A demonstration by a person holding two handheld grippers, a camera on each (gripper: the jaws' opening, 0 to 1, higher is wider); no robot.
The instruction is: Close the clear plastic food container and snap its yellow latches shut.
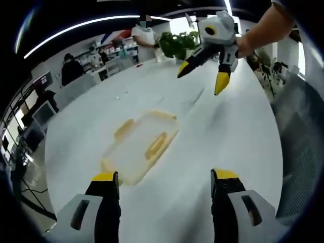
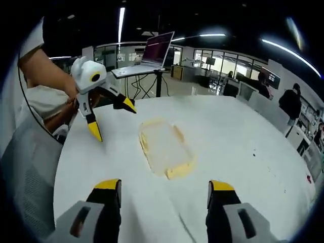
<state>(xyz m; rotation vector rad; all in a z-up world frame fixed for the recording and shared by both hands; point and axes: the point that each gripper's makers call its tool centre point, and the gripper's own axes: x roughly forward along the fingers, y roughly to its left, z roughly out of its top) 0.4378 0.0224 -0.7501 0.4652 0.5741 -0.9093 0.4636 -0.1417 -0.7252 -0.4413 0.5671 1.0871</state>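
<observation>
The food container (image 1: 139, 147) looks like clear, faintly glossy plastic with opaque yellow latches (image 1: 156, 146). It lies on a smooth, matt white table (image 1: 228, 136). Both grippers' jaws are wide apart, black with yellow tips and glossy white plastic bodies.

You're working at a broad white table (image 1: 238, 131) in an open office. Long ceiling light strips (image 2: 121, 23) glow overhead. A leafy potted plant (image 1: 177, 44) stands at the far end, and a laptop (image 2: 152, 53) sits on a stand beyond.
</observation>
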